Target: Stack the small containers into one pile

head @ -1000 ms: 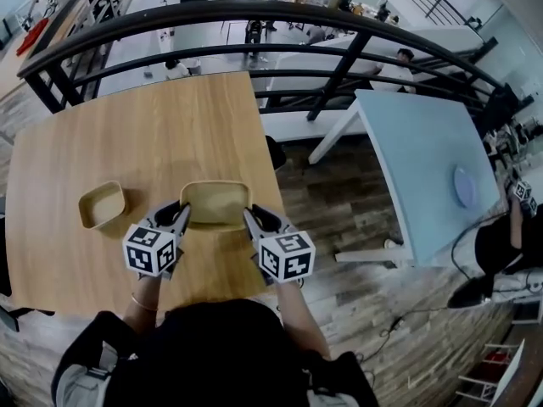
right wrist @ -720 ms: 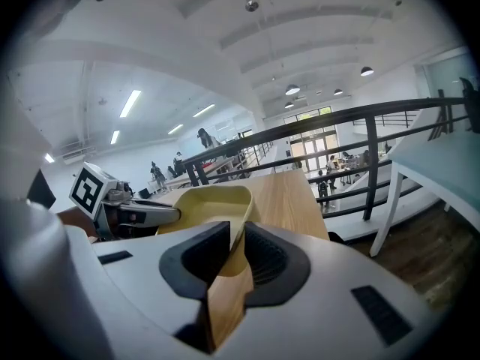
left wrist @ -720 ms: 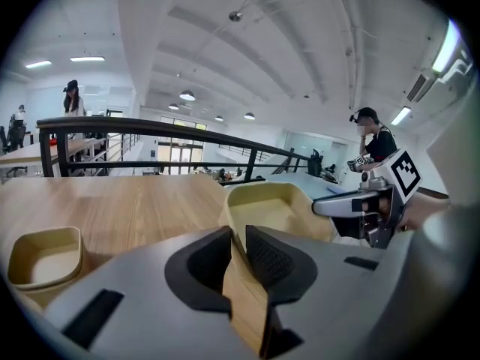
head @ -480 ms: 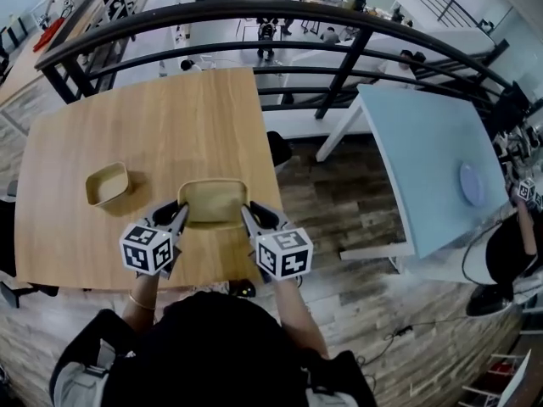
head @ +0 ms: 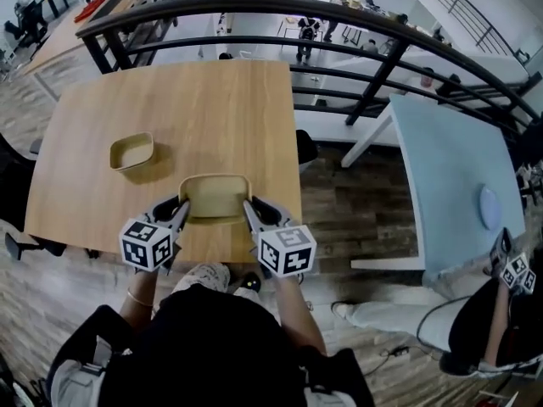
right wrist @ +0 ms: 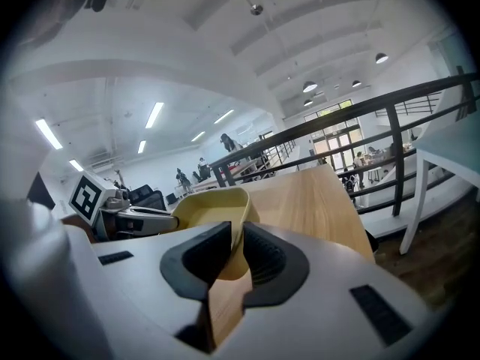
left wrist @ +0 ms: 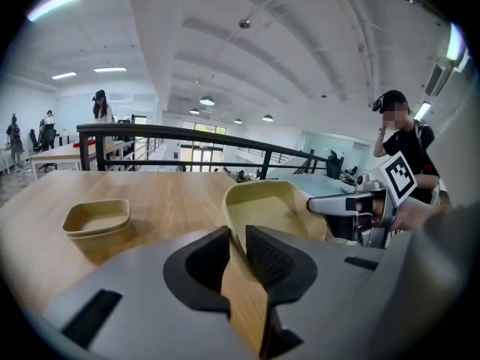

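A large tan container (head: 215,197) hangs between my two grippers over the near part of the wooden table (head: 212,100). My left gripper (head: 181,213) is shut on its left rim; in the left gripper view the thin wall runs between the pads of that gripper (left wrist: 238,246). My right gripper (head: 250,212) pinches the right rim, its jaws still closing on the wall (right wrist: 214,208). A small tan container (head: 131,151) rests on the table to the far left, also visible in the left gripper view (left wrist: 96,220), apart from both grippers.
A black railing (head: 339,24) runs behind the table's far edge. A light blue table (head: 441,168) stands to the right across a gap of wooden floor. Another person (head: 501,312) with a marker cube stands at the lower right. The table's near edge lies just under my grippers.
Both grippers, still holding the large container, have drawn back toward the table's near edge. The small container now lies farther ahead and to the left of them.
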Demonstrator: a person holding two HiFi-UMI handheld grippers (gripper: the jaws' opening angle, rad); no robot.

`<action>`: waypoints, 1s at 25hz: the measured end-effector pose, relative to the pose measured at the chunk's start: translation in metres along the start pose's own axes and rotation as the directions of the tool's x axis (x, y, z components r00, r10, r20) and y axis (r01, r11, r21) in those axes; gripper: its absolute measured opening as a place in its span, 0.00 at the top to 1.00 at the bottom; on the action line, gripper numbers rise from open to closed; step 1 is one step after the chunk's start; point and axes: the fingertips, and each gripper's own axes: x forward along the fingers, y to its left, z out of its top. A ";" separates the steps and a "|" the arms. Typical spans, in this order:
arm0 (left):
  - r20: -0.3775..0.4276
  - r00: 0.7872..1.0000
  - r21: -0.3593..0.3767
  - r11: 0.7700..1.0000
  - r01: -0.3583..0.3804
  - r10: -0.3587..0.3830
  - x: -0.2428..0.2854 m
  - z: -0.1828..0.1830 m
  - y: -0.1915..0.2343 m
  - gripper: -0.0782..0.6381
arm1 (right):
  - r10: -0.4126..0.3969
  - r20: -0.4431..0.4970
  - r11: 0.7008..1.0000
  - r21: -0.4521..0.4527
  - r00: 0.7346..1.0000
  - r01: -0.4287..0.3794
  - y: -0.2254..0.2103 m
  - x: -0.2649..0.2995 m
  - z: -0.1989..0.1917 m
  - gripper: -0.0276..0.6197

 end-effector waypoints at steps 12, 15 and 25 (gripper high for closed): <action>-0.013 0.999 -0.010 0.999 0.044 -0.044 -0.002 0.020 0.010 0.80 | -0.046 -0.020 0.999 0.003 0.999 0.046 0.005 0.010 0.022 0.87; -0.018 0.998 0.013 0.999 0.053 -0.053 0.000 0.020 0.041 0.80 | -0.058 -0.001 0.998 0.012 0.998 0.058 0.015 0.039 0.022 0.87; 0.023 0.996 0.023 0.996 0.082 -0.082 0.002 0.015 0.125 0.80 | -0.087 0.008 0.996 -0.026 0.996 0.087 0.048 0.110 0.016 0.87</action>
